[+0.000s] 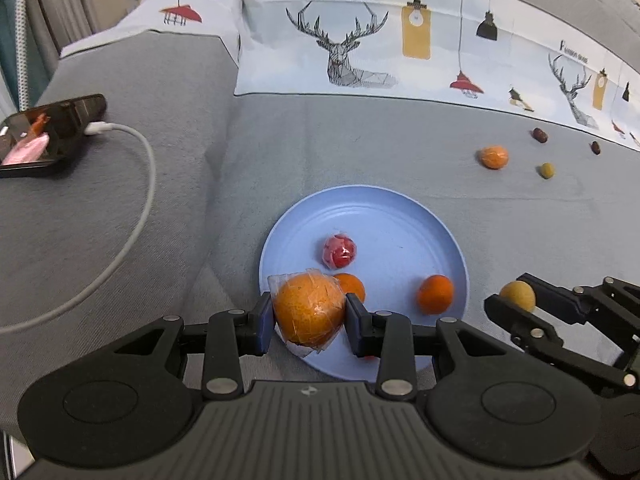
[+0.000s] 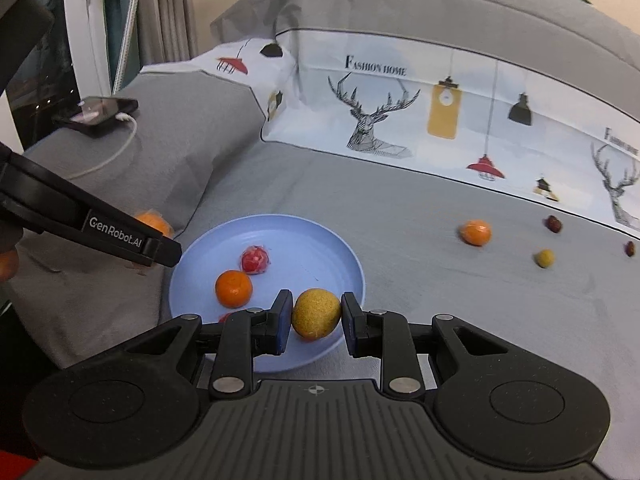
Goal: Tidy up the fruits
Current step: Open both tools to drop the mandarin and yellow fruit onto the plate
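Three fruits lie loose in the blue plate (image 1: 400, 216): a red wrapped fruit (image 1: 339, 251) near its middle and two small oranges, one orange (image 1: 436, 294) toward the right rim, the other orange (image 1: 352, 285) partly hidden behind the left gripper's load. The left gripper (image 1: 309, 316) is pinching a large film-wrapped orange (image 1: 308, 308) over the near left rim of the plate. The right gripper (image 2: 316, 318) is pinching a round yellow fruit (image 2: 316, 313) over the near right rim.

The left wrist view shows the plate almost whole, with the right gripper just beside its right edge. The right wrist view shows the left gripper from the side, above the plate's far left rim, and a bit of red fruit (image 2: 225, 317) at the plate's near edge behind its own finger.

Beyond and to the right of both grippers, the grey bed cover (image 1: 360, 152) carries a loose orange (image 1: 493, 157), a small yellow-green fruit (image 1: 547, 170) and two dark red dates (image 1: 540, 135), well apart from the plate. Far left of the left gripper lies a phone (image 1: 52, 132) with a white cable (image 1: 148, 184). The middle and far side of the plate stand open.
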The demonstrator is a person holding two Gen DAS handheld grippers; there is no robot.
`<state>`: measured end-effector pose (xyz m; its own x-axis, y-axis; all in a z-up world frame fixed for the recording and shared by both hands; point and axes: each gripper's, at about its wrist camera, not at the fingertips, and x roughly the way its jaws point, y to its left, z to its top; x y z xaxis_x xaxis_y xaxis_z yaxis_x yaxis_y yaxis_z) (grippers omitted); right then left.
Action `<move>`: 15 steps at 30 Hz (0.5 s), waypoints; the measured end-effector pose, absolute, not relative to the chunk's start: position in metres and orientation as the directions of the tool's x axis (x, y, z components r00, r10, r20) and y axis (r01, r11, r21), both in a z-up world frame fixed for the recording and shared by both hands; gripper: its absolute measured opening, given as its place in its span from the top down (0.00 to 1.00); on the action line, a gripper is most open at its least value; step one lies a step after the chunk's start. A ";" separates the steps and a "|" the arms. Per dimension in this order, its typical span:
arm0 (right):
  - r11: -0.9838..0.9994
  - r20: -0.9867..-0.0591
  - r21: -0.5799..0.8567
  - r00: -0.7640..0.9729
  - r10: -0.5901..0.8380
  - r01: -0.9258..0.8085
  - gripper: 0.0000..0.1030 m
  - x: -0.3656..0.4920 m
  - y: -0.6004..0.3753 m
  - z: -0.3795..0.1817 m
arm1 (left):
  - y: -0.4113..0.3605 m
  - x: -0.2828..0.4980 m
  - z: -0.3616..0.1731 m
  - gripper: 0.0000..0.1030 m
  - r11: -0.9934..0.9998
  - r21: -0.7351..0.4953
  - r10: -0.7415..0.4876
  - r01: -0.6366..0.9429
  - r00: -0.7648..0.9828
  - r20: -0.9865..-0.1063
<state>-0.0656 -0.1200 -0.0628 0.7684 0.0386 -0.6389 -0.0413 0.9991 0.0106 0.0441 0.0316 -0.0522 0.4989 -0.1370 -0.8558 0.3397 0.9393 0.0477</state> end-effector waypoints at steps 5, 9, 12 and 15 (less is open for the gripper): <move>0.998 -0.660 0.002 0.750 0.053 -0.068 0.73 -0.043 -0.119 -0.081 | 0.028 0.065 -0.070 0.61 0.939 0.060 -0.117 0.338 0.478 -0.870; 0.994 -0.674 -0.014 0.736 0.069 -0.106 0.73 -0.030 -0.118 -0.093 | 0.024 0.077 -0.084 0.61 0.938 0.058 -0.113 0.342 0.460 -0.880; 0.993 -0.688 -0.013 0.722 0.078 -0.120 0.73 -0.020 -0.119 -0.100 | 0.020 0.084 -0.092 0.61 0.935 0.049 -0.122 0.352 0.448 -0.886; 0.990 -0.695 -0.010 0.713 0.093 -0.139 0.73 -0.010 -0.121 -0.105 | 0.019 0.087 -0.092 0.40 0.934 0.058 -0.121 0.354 0.464 -0.878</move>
